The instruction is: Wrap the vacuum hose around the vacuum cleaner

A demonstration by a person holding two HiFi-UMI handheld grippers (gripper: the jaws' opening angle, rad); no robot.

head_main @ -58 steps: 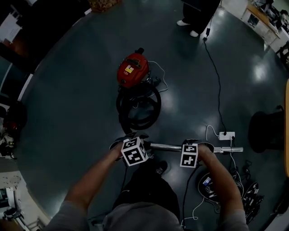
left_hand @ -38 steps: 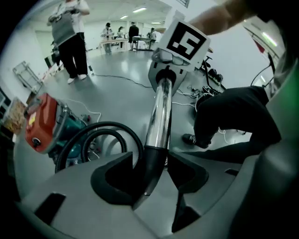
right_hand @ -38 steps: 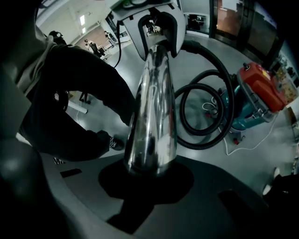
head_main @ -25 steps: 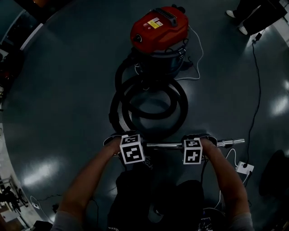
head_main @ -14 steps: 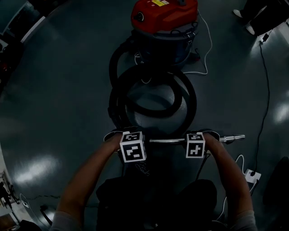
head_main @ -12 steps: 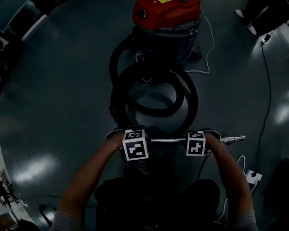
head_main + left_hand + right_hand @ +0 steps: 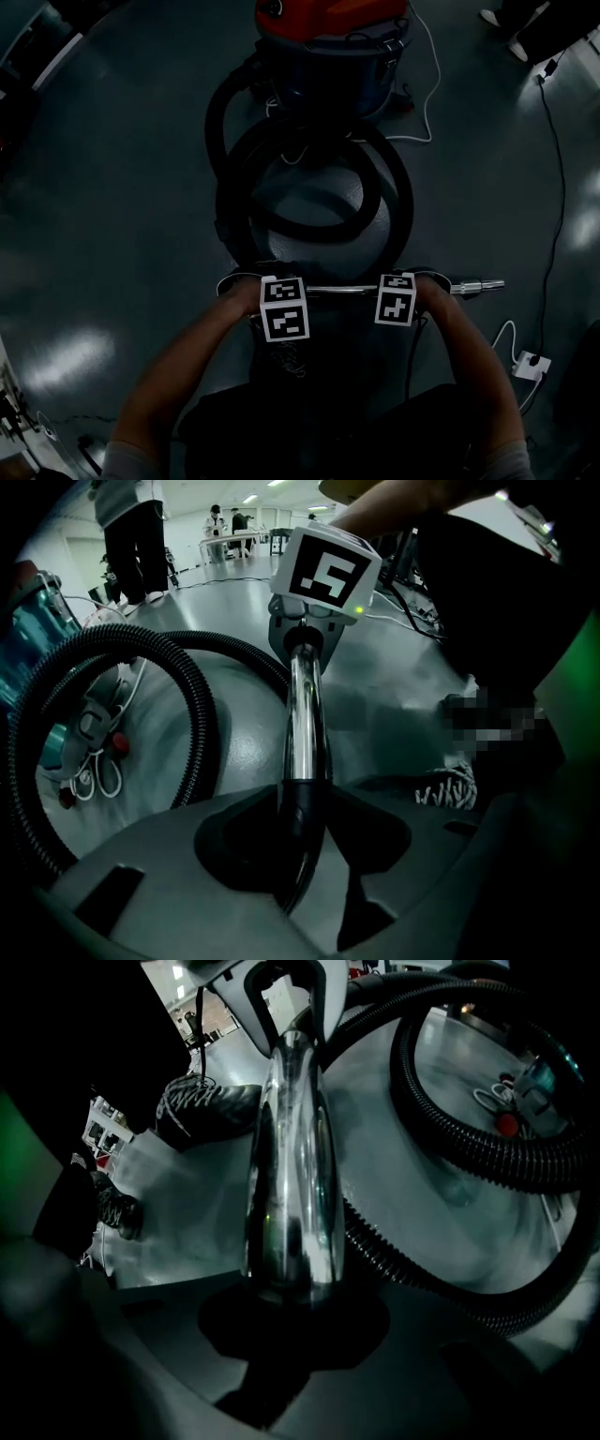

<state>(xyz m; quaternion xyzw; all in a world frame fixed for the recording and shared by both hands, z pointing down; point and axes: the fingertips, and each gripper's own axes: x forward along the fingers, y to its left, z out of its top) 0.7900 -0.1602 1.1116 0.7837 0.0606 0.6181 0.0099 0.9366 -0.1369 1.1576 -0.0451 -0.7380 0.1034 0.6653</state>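
Observation:
The red-topped vacuum cleaner [image 7: 328, 37] stands at the top of the head view. Its black ribbed hose [image 7: 314, 202] lies coiled on the floor in front of it. Both grippers hold the chrome wand [image 7: 342, 290] level just above the floor, near the closest coil. My left gripper [image 7: 272, 292] has just been closing and its jaws sit against the wand's black cuff [image 7: 298, 832]. My right gripper [image 7: 405, 286] is shut on the chrome tube [image 7: 291, 1185]. The hose [image 7: 192, 714] curves past on the vacuum's side of the wand.
A white cord [image 7: 427, 89] loops beside the vacuum. A black cable [image 7: 561, 169] runs down the right to a power strip [image 7: 532, 361]. Another person's shoes [image 7: 497, 17] stand at the top right. My own shoes [image 7: 202, 1101] are close behind the wand.
Both grippers have sunk toward the floor with the wand still level between them. The view has moved in, so the vacuum and coils now sit higher and larger.

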